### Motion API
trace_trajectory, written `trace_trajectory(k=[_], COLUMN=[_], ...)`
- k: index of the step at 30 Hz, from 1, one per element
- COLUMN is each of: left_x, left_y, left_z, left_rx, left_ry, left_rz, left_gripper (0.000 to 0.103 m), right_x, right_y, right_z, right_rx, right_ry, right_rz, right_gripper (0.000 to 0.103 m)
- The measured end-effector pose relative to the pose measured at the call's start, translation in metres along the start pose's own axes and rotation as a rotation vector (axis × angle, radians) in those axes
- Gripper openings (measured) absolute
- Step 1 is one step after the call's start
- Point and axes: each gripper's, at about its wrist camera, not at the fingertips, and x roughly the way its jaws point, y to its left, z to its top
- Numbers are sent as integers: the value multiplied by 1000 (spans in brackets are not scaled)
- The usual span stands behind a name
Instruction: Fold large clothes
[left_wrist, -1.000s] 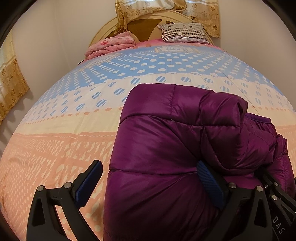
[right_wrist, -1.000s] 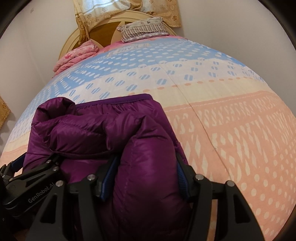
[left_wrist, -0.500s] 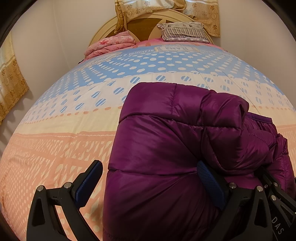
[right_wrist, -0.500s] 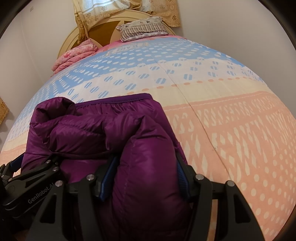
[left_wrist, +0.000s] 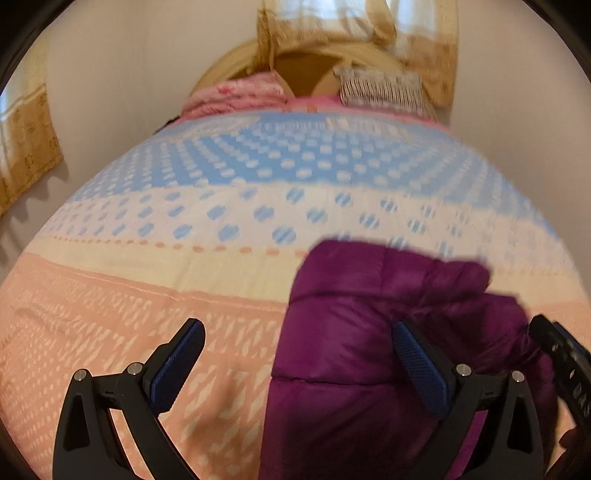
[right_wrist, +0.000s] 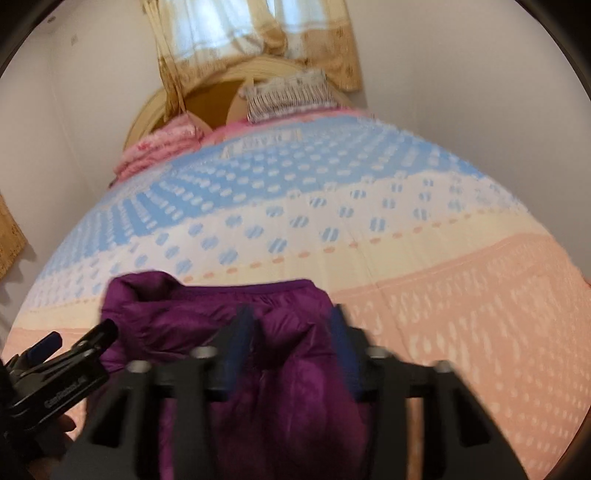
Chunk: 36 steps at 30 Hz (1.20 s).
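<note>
Right wrist view: the right gripper is closing its fingers around a fold of the purple puffer jacket lying bunched on the bed. Alongside, the left gripper is standing wide, gripping nothing.

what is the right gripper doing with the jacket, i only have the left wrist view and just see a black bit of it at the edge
Observer: The right gripper has a puffy fold of the purple jacket between its fingers, and they are closing on it.
Operator: anything on the bed past the jacket on that side
Observer: No, to the right of the jacket there is only the peach part of the bedspread.
Operator: can you see my left gripper from there
Observer: Yes, the left gripper shows at the lower left, beside the jacket's left end, fingers apart.
</note>
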Motion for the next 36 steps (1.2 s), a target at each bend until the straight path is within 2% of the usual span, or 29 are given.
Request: trace_trajectory(k=[2, 4, 9, 31, 33, 35, 36], left_x=[14, 15, 18, 27, 25, 14, 1], left_y=[-4, 0, -6, -14, -13, -6, 0], left_z=[-7, -11, -16, -20, -18, -19, -22], left_rx=[10, -22, -19, -8, -1, 28, 31], left_ry=[9, -5, -18, 20, 34, 87, 75], left_rz=[8, -14, -4, 6, -14, -82, -104], left_gripper=[102, 102, 102, 102, 102, 102, 102], right_x=[16, 21, 31, 36, 32, 16, -2], right_y=[-8, -13, -14, -12, -14, -19, -25], right_z=[-8, -12, -13, -18, -17, -16, -18], right_rx=[28, 45, 49, 25, 19, 41, 68], right_ry=[25, 35, 60, 93, 107, 93, 62], right_rz=[18, 29, 44, 21, 27, 38, 61], right_gripper=[30, 30, 30, 31, 31, 41, 53])
